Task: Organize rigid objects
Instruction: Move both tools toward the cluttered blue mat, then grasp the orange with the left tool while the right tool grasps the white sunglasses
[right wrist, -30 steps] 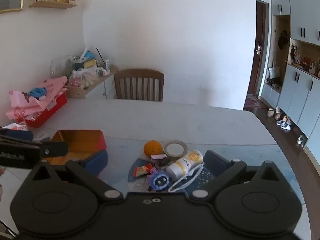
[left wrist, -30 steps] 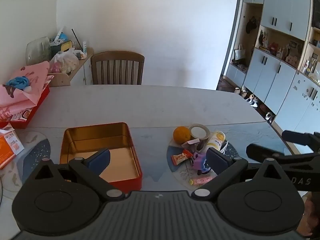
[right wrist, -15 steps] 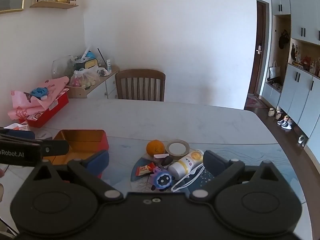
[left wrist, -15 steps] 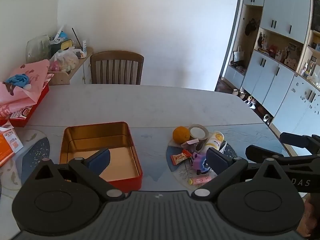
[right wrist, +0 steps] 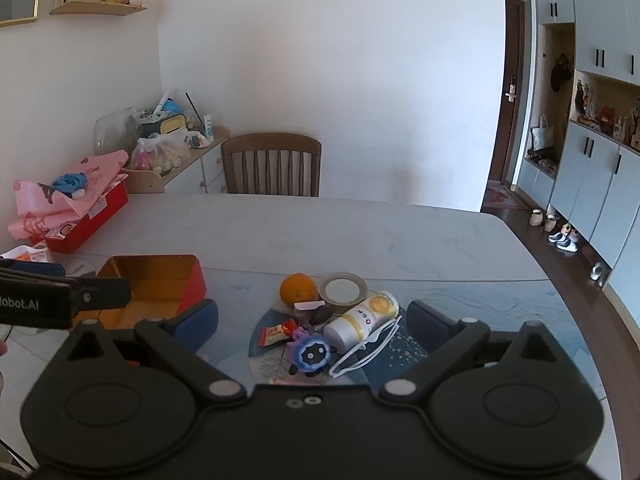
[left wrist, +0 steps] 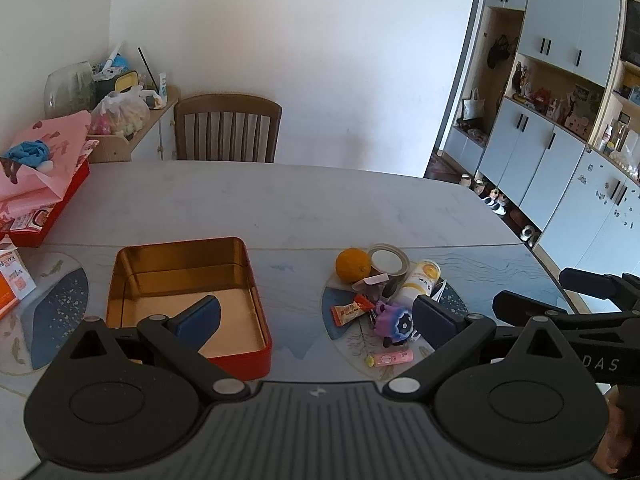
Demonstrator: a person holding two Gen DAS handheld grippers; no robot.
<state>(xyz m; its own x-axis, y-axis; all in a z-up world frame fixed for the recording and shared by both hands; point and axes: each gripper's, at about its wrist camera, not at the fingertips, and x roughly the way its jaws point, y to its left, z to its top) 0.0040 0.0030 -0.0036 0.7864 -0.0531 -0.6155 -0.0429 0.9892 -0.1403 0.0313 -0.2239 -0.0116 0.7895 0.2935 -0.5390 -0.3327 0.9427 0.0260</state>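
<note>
Both grippers hang level above the near edge of the table point(left wrist: 280, 208), pointing forward across it. The left gripper point(left wrist: 316, 320) has its jaws spread wide with nothing between them; its left pad sits over the near part of the red tin point(left wrist: 240, 364), its right pad over the edge of the clutter pile. The right gripper point(right wrist: 312, 316) is spread just as wide and empty too, and in its own view the pile sits straight ahead at 12 o'clock, framed between the two blue pads.

The red tin has a gold inside and, as far as I can see, nothing in it (the left pad hides a corner). In the right wrist view it's off at about 10 o'clock from the pile.

The pile sits on a round blue placemat point(right wrist: 400, 352): an orange point(right wrist: 298, 289) at the far left, a roll of tape point(right wrist: 344, 290) touching it at 3 o'clock, a white and yellow bottle point(right wrist: 362, 320) lying on its side just nearer, a purple toy point(right wrist: 310, 354) at the near side, and a red snack packet point(right wrist: 278, 332) at 9 o'clock from the toy. A pink tube point(left wrist: 390, 358) lies closest to the left wrist camera.
</note>
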